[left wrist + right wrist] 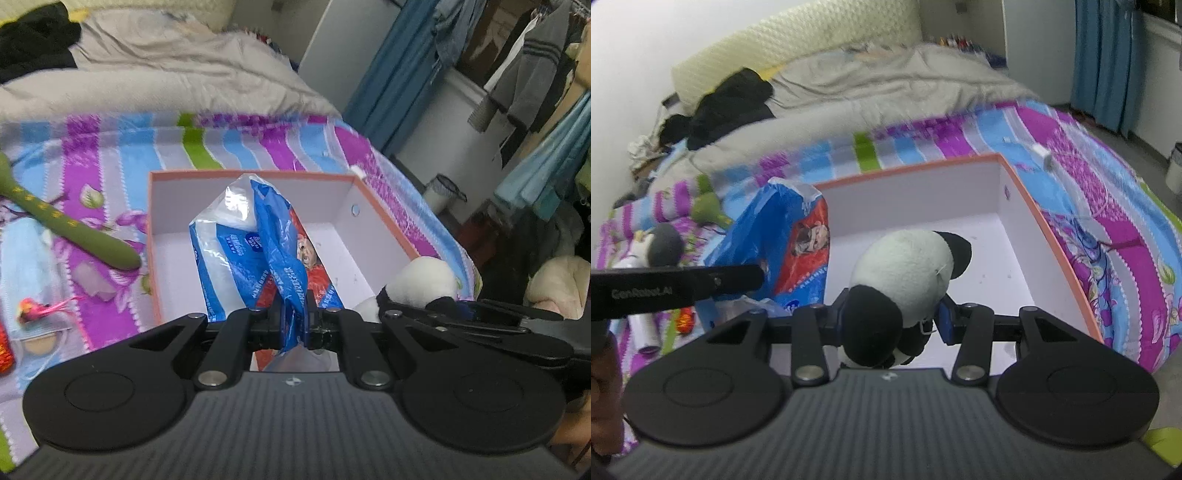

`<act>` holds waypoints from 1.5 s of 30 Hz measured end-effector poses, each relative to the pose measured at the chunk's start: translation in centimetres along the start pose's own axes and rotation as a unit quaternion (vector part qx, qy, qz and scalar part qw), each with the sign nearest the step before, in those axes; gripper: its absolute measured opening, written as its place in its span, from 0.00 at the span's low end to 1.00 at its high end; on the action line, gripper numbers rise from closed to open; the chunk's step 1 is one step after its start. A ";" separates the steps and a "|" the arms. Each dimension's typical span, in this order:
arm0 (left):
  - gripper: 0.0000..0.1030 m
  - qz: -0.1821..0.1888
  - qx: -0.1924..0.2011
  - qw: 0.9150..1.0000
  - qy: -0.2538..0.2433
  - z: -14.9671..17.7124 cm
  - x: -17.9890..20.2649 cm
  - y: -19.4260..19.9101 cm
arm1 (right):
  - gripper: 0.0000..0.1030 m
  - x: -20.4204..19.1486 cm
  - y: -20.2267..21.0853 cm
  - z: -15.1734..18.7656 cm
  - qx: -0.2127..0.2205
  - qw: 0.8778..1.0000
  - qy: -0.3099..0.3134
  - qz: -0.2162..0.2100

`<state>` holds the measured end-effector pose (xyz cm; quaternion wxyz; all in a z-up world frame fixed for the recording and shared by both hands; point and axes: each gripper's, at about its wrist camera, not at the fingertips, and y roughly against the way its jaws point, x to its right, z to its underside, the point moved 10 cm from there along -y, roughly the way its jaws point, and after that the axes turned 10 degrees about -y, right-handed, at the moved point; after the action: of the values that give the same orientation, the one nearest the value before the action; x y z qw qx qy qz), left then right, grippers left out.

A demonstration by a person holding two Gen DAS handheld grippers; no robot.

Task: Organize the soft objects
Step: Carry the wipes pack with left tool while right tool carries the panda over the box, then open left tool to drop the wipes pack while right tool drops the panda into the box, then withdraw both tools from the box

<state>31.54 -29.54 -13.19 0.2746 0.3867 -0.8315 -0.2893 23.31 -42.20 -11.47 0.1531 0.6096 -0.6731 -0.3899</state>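
My left gripper (293,317) is shut on a blue, white and red plastic pack (258,243), which hangs over the open white box with an orange rim (343,177). My right gripper (890,317) is shut on a black and white panda plush (905,269), held above the same box (1027,206). In the right wrist view the plastic pack (783,236) hangs at the box's left side with the left gripper's black finger across it. In the left wrist view the panda (424,277) shows at the box's near right corner.
The box lies on a striped purple, blue and green bedspread (110,155). A green plush (66,221) and a small pink toy (29,308) lie left of the box. A grey quilt (147,74) and black clothing (735,99) cover the far bed. Hanging clothes (524,74) stand right.
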 end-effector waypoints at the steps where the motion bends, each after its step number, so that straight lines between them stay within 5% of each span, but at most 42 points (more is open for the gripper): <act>1: 0.09 0.005 -0.008 1.000 0.003 -0.3 -0.1 -1.1 | 0.47 0.4 -0.8 -0.1 -0.006 1.000 -0.002 0.004; 11: 0.11 0.019 -0.058 0.998 -0.002 -1.7 -1.0 -8.5 | 0.48 3.5 -6.7 -0.3 -0.054 0.998 -0.026 0.031; 15: 0.49 0.014 -0.069 0.998 0.001 -1.9 -1.4 -9.6 | 0.51 3.4 -7.1 -0.3 -0.065 0.997 -0.026 0.024; 18: 0.50 0.006 -0.052 0.999 0.007 -2.3 -1.9 -8.8 | 0.63 3.4 -6.7 -0.5 -0.061 0.997 -0.025 0.027; 31: 0.50 -0.027 0.017 0.999 -0.012 -2.2 -0.3 0.8 | 0.64 0.1 -0.3 -1.1 -0.010 1.000 -0.015 -0.012; 45: 0.50 -0.063 0.078 0.995 0.005 3.9 1.0 13.1 | 0.64 -4.4 8.0 2.6 0.038 0.998 0.022 -0.048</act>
<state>22.04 -22.35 -6.52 0.2290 0.4597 -0.8243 -0.2382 16.84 -37.58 -6.28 0.1259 0.6550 -0.6540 -0.3570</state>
